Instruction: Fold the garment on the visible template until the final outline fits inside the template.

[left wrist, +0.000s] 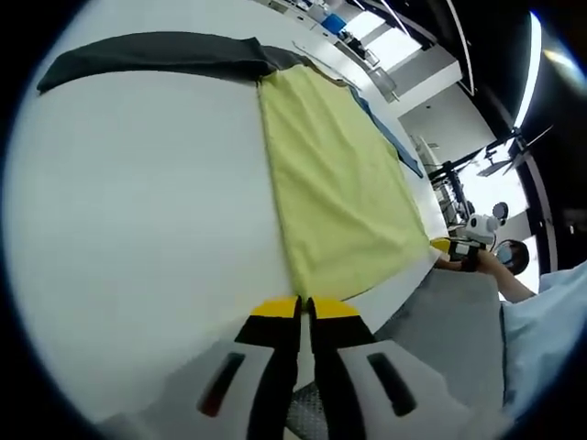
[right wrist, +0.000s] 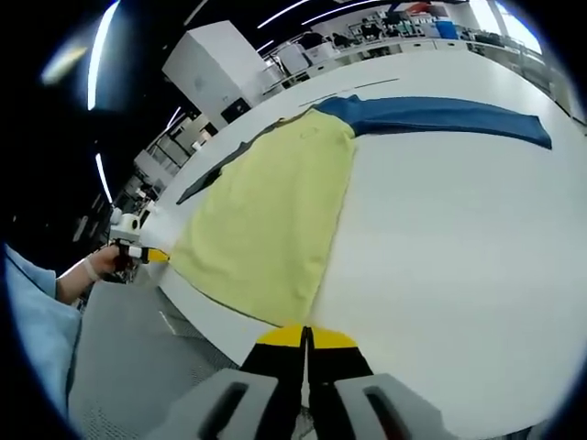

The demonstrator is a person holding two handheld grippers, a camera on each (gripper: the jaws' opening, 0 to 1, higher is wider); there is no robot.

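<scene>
Your wide white tabletop [left wrist: 138,211] carries everything. The pale yellow cloth garment [left wrist: 335,188] lies flat on it, its lower hem along the near edge of the tabletop and one bottom corner at that edge. A long dark grey cloth [left wrist: 156,53] stretches from the garment's far end toward one side, and a long blue cloth [right wrist: 440,115] toward the other. Your left gripper [left wrist: 304,310] sits at the near edge by the hem, yellow-tipped jaws pressed together. Your right gripper [right wrist: 305,335] does likewise, jaws closed together at the hem.
</scene>
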